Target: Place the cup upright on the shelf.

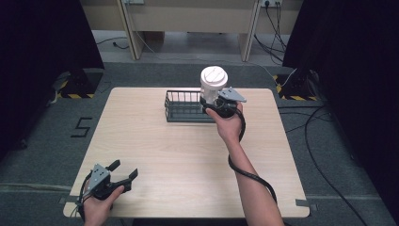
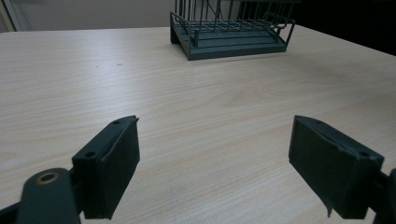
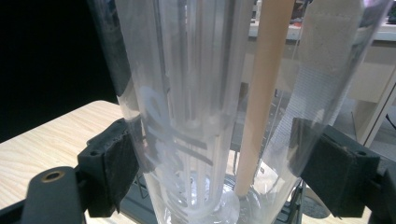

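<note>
Cup (image 1: 213, 81) (clear, white-lidded) sits clamped in my right gripper (image 1: 221, 104) above the basket (image 1: 183, 113); left gripper (image 1: 123, 173) gapes empty.

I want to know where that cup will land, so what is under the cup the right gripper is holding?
The cup, clamped by the right gripper, hangs over the right end of the wire basket. Through its clear wall the basket's bars show faintly. The basket floor directly beneath is covered by cup and gripper.

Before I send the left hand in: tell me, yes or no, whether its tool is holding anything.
No: in the left gripper view the left tool stands open over bare table, with nothing between its jaws.
</note>
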Motion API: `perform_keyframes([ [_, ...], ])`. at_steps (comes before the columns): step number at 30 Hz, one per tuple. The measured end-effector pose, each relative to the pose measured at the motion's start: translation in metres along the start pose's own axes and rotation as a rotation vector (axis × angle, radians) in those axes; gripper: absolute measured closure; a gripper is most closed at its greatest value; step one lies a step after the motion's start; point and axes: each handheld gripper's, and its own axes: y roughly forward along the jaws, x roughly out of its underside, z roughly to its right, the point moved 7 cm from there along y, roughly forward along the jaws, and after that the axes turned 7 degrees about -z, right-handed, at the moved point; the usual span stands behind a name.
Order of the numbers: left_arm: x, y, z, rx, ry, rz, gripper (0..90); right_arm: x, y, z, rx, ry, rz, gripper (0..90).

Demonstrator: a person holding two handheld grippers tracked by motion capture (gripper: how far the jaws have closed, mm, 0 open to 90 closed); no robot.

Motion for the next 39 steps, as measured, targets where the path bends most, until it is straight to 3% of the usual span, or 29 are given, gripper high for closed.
perform_keyframes([
  [39,0.0,0.0,-0.001,0.002,-0.006,0.0,15.9,-0.014,0.034,-0.001,0.016,-0.002,-0.026,18.9],
])
